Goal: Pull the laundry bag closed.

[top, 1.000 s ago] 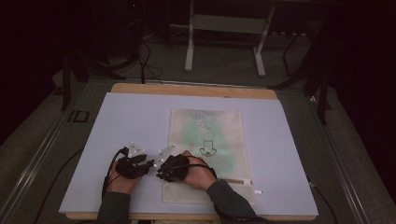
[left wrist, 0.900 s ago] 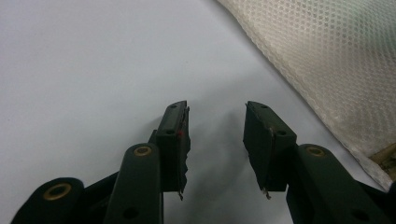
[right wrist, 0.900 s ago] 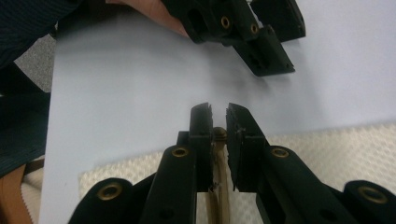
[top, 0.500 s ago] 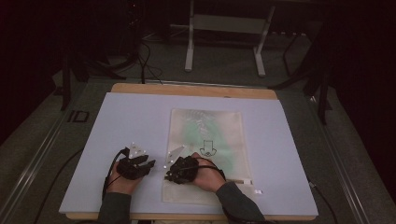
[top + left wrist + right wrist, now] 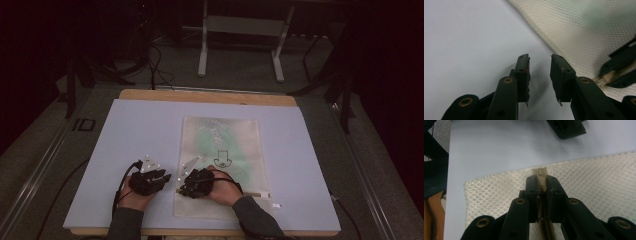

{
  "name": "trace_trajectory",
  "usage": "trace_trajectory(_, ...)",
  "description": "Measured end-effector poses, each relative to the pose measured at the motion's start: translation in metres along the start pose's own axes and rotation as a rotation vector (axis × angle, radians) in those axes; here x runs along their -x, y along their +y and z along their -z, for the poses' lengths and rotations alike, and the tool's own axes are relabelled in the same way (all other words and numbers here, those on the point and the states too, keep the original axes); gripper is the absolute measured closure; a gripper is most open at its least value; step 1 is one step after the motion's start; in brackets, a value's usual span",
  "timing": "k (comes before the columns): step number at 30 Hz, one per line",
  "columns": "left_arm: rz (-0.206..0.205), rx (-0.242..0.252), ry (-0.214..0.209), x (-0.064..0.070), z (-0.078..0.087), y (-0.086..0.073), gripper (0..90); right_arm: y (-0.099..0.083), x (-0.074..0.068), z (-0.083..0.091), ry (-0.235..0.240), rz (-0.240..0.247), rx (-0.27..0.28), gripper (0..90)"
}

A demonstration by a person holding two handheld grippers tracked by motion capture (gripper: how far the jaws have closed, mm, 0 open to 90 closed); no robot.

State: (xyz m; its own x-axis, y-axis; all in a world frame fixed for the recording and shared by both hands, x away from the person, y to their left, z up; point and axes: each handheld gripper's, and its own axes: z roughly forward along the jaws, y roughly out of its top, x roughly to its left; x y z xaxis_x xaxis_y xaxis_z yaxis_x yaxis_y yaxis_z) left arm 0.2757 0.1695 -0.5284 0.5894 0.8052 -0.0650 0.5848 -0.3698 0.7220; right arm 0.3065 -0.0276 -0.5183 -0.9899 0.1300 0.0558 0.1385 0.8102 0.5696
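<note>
A cream mesh bag (image 5: 220,150) with a green item inside lies flat on the pale board (image 5: 125,130). My right gripper (image 5: 180,190) is at the bag's near left corner. It (image 5: 541,182) is shut on the beige zipper tab (image 5: 541,173), and the zipper teeth (image 5: 543,225) run back between its jaws. My left gripper (image 5: 167,176) sits just left of the bag's edge. It (image 5: 540,70) is open over bare board with nothing between its fingers. The mesh bag (image 5: 584,30) lies to its right, and the right gripper's jaws show at that view's right edge.
A black arrow mark (image 5: 220,159) is printed on the bag. A small white tag (image 5: 275,204) lies by the bag's near right corner. The board rests on a wooden table (image 5: 210,96). Beyond it are a metal stand (image 5: 240,30) and floor cables (image 5: 155,60).
Both hands have drifted slightly to the right. The right gripper stays shut on the zipper tab and the left stays open.
</note>
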Motion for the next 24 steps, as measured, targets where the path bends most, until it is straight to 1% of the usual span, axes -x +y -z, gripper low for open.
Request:
trace_trajectory(3, -0.002, 0.004, -0.009, 0.003, 0.001, 0.001, 69.8, -0.001, 0.0, 0.0, -0.004, -0.001, 0.005, 81.7)
trace_trajectory(8, 0.014, 0.027, -0.044, 0.006, 0.005, 0.001, 81.9, -0.002, -0.002, 0.0, -0.016, 0.006, 0.005, 81.7)
trace_trajectory(12, 0.012, 0.018, -0.063, 0.009, 0.004, 0.002, 88.5, -0.003, -0.003, 0.0, -0.021, 0.005, 0.009, 81.7)
trace_trajectory(18, -0.002, 0.013, -0.083, 0.015, 0.003, 0.004, 89.0, -0.003, -0.003, 0.0, -0.022, 0.003, 0.017, 81.7)
trace_trajectory(24, -0.015, 0.0, -0.091, 0.02, -0.001, 0.005, 88.8, -0.004, -0.005, -0.001, -0.037, 0.007, 0.022, 81.8)
